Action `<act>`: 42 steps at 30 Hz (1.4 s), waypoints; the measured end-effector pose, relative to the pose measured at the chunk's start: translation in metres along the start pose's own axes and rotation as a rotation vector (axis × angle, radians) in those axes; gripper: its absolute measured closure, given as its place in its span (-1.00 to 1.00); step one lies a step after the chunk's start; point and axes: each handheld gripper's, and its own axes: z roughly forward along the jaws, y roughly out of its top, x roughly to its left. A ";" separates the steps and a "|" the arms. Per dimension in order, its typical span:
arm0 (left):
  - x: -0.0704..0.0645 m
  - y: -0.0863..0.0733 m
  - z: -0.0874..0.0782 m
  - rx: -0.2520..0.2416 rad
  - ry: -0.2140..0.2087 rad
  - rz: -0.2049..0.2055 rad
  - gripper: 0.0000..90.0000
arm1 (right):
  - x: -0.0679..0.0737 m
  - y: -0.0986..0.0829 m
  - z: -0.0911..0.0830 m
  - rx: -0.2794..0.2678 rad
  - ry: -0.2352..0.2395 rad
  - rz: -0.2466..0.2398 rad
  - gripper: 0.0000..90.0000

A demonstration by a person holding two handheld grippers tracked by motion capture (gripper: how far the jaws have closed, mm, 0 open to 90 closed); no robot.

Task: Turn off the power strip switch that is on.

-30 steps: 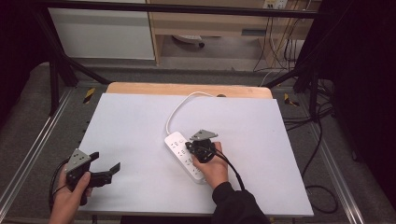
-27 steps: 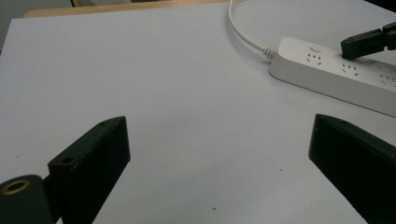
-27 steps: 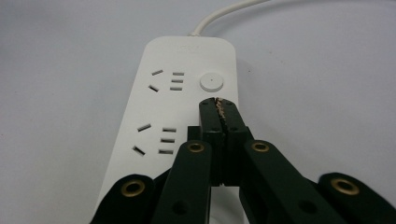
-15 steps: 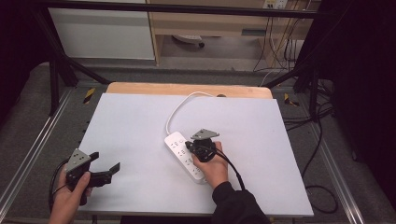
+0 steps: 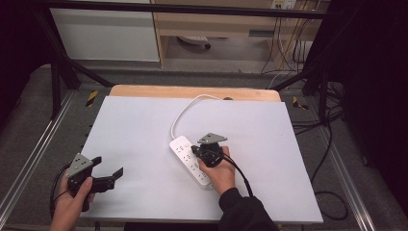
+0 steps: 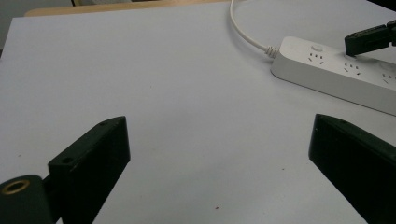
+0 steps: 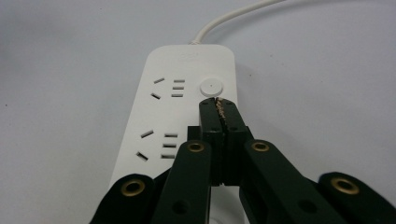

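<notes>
A white power strip (image 5: 190,161) lies near the middle of the white table, its white cable (image 5: 185,109) curving off toward the far edge. My right gripper (image 5: 196,151) hovers over the strip's cable end. In the right gripper view its jaws are shut with nothing between them, and the right gripper's tip (image 7: 217,105) sits just short of the round power button (image 7: 211,87). My left gripper (image 5: 107,171) rests open at the table's front left, far from the strip. The left gripper view shows the power strip (image 6: 334,74) ahead on the right.
The white table sheet (image 5: 144,125) lies on a wooden top whose far edge (image 5: 192,91) shows. Metal frame rails run along both sides. Cables hang on the floor at the right (image 5: 327,144).
The right gripper has crept slightly toward the strip's cable end. The left gripper has barely shifted.
</notes>
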 end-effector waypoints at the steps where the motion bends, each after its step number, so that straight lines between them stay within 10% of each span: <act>1: 0.000 0.000 0.000 0.000 0.002 0.001 -0.88 | 0.000 0.000 0.000 0.001 0.002 0.001 1.00; 42: 0.001 0.000 -0.001 -0.001 0.002 0.000 -0.88 | 0.003 0.005 -0.004 -0.040 0.021 0.025 0.99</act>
